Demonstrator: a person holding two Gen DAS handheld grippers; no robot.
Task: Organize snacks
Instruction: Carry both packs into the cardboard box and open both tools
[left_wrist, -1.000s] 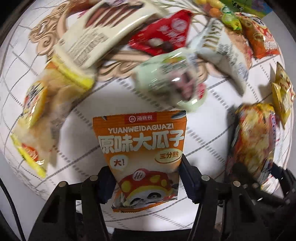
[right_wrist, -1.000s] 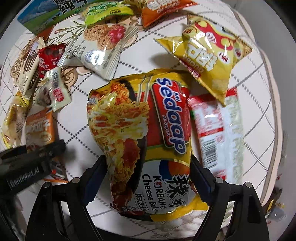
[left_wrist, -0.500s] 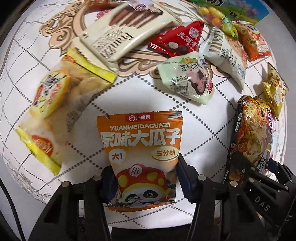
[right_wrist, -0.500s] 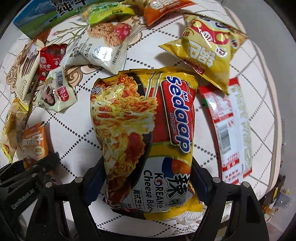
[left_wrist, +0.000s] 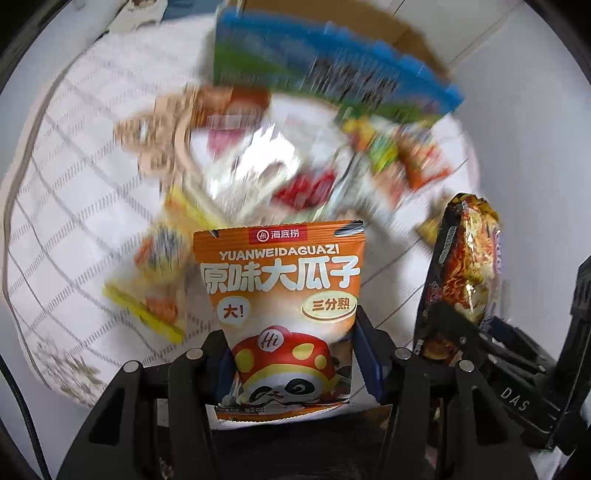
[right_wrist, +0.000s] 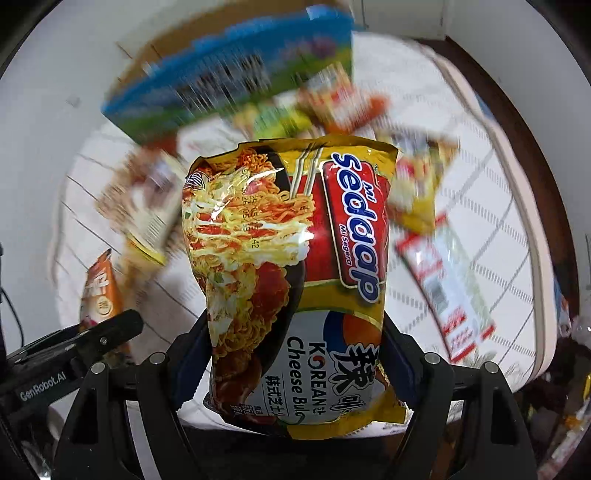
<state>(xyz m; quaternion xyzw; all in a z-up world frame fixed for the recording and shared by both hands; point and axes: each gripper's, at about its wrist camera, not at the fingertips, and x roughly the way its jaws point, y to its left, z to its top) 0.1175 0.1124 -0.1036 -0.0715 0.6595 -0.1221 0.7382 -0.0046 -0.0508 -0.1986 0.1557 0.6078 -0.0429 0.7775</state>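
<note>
My left tongs (left_wrist: 291, 363) are clamped on the lower part of the orange sunflower-seed pouch (left_wrist: 284, 295), held upright above the worktop (left_wrist: 62, 206). My right tongs (right_wrist: 291, 365) pinch the bottom of the Sedaap noodle packet (right_wrist: 291, 266), also lifted. I judge both light, crinkly and slippery; the noodle block inside could crack, so I grip the sides gently. Other snacks lie blurred beyond.

left gripper (left_wrist: 291, 354): clamped on orange seed packet (left_wrist: 282, 295), held upright | right gripper (right_wrist: 291, 354): clamped on noodle packet (right_wrist: 291, 273), upright, just beside left
</note>
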